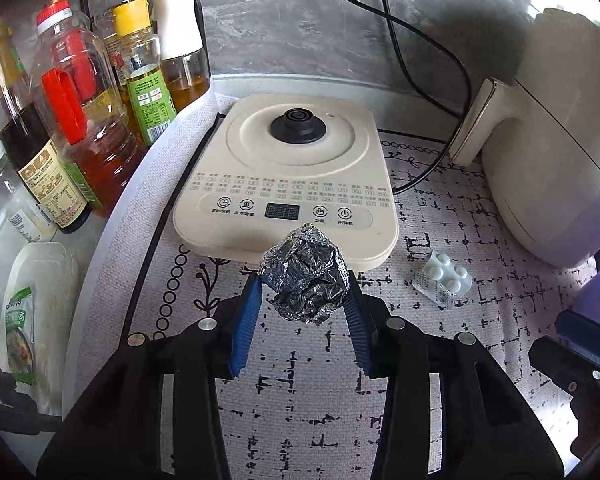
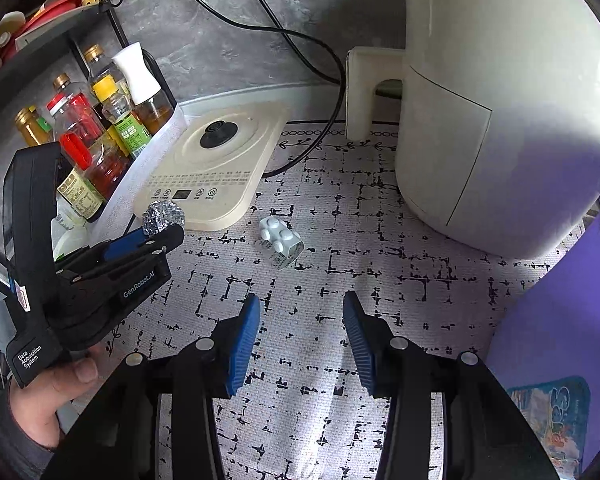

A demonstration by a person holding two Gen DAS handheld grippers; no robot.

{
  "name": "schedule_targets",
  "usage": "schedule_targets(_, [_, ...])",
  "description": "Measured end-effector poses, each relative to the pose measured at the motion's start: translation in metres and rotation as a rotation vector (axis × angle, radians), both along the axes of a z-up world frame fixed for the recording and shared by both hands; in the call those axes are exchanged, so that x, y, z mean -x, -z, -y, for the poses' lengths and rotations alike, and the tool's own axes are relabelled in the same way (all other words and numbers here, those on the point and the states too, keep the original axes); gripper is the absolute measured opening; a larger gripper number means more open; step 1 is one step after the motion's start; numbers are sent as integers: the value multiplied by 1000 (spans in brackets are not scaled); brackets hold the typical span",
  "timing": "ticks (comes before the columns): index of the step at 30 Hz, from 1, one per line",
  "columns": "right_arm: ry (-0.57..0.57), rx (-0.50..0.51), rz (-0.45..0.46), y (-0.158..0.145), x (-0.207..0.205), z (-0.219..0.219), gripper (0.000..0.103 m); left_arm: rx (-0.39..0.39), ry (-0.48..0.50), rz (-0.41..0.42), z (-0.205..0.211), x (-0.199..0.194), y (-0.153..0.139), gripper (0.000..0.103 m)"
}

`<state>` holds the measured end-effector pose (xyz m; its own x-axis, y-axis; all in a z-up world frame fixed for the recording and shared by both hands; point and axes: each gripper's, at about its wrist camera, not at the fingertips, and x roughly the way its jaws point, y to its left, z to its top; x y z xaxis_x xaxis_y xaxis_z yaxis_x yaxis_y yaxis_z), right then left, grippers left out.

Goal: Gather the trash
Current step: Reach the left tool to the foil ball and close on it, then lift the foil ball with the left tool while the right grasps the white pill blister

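Observation:
My left gripper is shut on a crumpled ball of silver foil and holds it above the patterned mat, just in front of the cream kettle base. The right wrist view shows the foil ball in the left gripper from the side. A used white pill blister pack lies on the mat to the right of the foil; it also shows in the right wrist view. My right gripper is open and empty, a short way in front of the blister pack.
A rack of oil and sauce bottles stands at the left. A cream air fryer stands at the right, with black cables behind. A purple item is at the right edge. The patterned mat covers the counter.

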<state>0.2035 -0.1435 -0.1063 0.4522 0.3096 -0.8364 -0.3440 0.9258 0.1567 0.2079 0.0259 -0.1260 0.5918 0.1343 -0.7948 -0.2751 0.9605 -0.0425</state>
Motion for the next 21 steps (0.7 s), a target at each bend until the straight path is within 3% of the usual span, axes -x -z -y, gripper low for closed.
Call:
schedule_targets(9, [-75,-10,-3,11,-24,-32,43,-20,-69,5,-25,0,1,41])
schedule_targets(21, [-66,14,-15,37,-54,-48,42,-40,-94,6,-34,-17,6,41])
